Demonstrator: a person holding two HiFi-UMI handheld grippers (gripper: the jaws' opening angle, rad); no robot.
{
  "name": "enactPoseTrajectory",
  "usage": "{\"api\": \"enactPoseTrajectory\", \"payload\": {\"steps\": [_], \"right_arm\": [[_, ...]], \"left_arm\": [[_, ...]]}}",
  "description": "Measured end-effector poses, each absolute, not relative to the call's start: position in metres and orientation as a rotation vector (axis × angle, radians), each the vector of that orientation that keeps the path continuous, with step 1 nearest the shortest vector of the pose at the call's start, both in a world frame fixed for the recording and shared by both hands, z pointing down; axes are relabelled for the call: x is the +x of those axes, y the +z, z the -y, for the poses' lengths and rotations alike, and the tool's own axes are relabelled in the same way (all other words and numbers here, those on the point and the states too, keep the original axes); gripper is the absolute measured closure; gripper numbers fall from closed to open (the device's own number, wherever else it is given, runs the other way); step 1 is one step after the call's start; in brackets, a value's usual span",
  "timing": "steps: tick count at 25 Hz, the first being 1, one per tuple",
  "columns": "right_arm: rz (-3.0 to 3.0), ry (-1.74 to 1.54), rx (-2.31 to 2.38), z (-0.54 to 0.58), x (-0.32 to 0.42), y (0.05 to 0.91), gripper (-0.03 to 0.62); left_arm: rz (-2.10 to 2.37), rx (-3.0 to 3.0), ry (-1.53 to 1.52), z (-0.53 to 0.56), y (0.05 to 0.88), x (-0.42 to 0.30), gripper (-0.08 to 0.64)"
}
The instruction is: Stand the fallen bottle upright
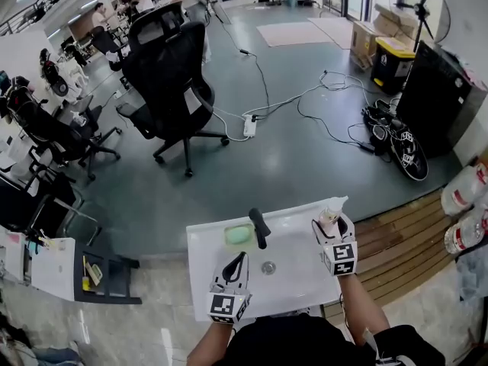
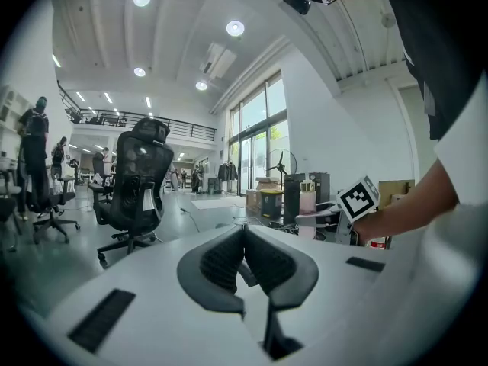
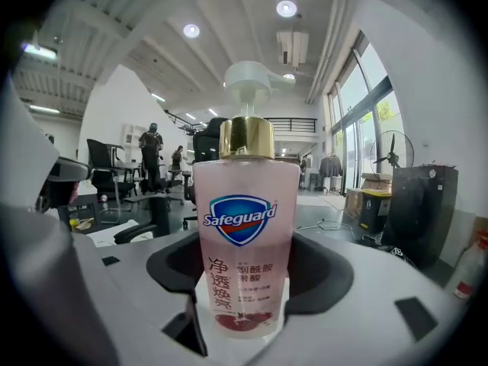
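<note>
Bottle (image 3: 245, 235) of pink hand wash stands upright, pinched low on its body by the right gripper's (image 3: 248, 280) jaws, at the sink's (image 1: 206, 280) far right corner. Smooth, seemingly full plastic: probably weighty, slippery; mid-body grip suits. Left gripper's (image 2: 245, 261) jaws are pressed together, empty.

Bright daylight, ceiling lamps, fisheye edges
</note>
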State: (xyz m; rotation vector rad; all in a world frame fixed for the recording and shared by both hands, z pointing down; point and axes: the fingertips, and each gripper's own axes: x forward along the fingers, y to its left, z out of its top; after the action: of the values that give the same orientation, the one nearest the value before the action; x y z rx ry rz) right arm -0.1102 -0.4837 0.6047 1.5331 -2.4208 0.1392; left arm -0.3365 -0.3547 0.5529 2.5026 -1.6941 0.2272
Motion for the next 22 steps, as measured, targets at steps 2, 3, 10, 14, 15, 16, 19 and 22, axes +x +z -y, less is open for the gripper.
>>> {"api": "enactPoseTrajectory", "payload": {"steps": [2, 3, 10, 14, 15, 16, 19, 22], "right_arm": [[2.406, 0.138, 1.528, 0.489, -0.111, 0.618, 0.276], [2.396, 0.141, 1.528, 0.492, -0.111, 0.625, 0.276], [2.337, 0.164, 1.571, 0.514, -0.101, 0.657, 0.276], [2.331, 0.159, 1.603, 0.523, -0.095, 0.664, 0.275], [2.334, 0.159, 1.608, 0.523, -0.094, 0.664, 0.275], [2.338, 0.157, 1.612, 0.523, -0.094, 0.665, 0.273], [2.35, 0.144, 1.635, 0.522, -0.091, 0.665, 0.27], [2.349, 0.136, 1.675, 0.52, -0.086, 0.665, 0.264]], "left_arm": [[1.699, 2.498, 0.237, 0.356, 0.555, -0.338, 0.541], [1.701, 2.494, 0.243, 0.356, 0.556, -0.34, 0.541], [1.708, 2.467, 0.285, 0.361, 0.568, -0.349, 0.541], [1.706, 2.464, 0.307, 0.365, 0.57, -0.35, 0.541], [1.704, 2.465, 0.311, 0.366, 0.571, -0.349, 0.541], [1.703, 2.466, 0.313, 0.367, 0.572, -0.349, 0.541], [1.699, 2.468, 0.311, 0.372, 0.573, -0.346, 0.541], [1.695, 2.473, 0.299, 0.377, 0.572, -0.341, 0.541]]}}
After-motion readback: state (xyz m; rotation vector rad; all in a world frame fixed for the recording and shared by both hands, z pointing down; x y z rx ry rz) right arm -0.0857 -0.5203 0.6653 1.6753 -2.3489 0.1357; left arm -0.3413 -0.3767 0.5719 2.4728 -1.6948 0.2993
